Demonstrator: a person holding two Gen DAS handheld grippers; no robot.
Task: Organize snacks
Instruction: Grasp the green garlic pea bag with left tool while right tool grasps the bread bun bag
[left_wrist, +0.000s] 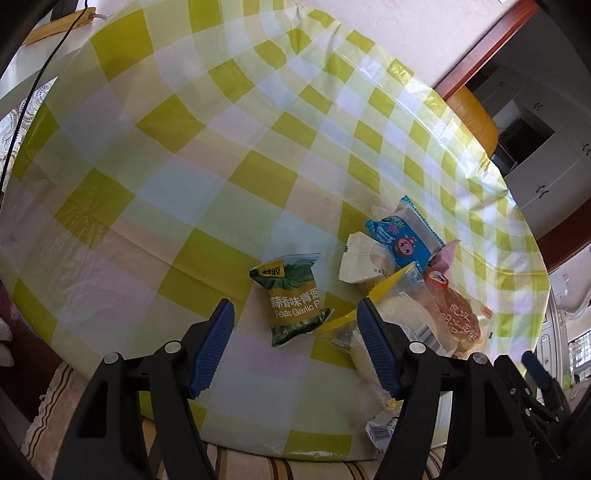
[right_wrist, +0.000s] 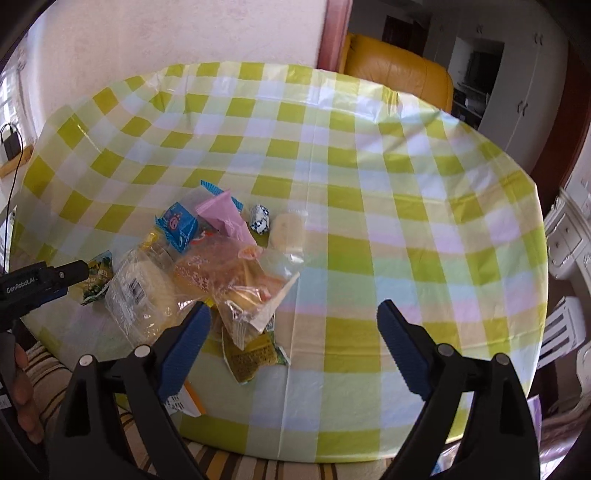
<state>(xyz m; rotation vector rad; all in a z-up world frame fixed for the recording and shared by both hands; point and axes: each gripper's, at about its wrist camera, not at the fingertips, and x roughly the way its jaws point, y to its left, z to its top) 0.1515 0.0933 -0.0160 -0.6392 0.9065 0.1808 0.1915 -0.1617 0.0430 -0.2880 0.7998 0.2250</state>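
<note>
The left gripper (left_wrist: 295, 347) hangs over the worktop (left_wrist: 166, 155) with its jaws apart and nothing between the pads; the green pea packet (left_wrist: 291, 299) lies just ahead of it, flat on the checked cloth; beside that sits the heap of snacks, with a blue packet (left_wrist: 402, 236) at the back and a clear-wrapped bread (left_wrist: 454, 317) at the front; the right gripper (right_wrist: 293, 325) stands wide open and empty, the pile's near edge at its left pad.
</note>
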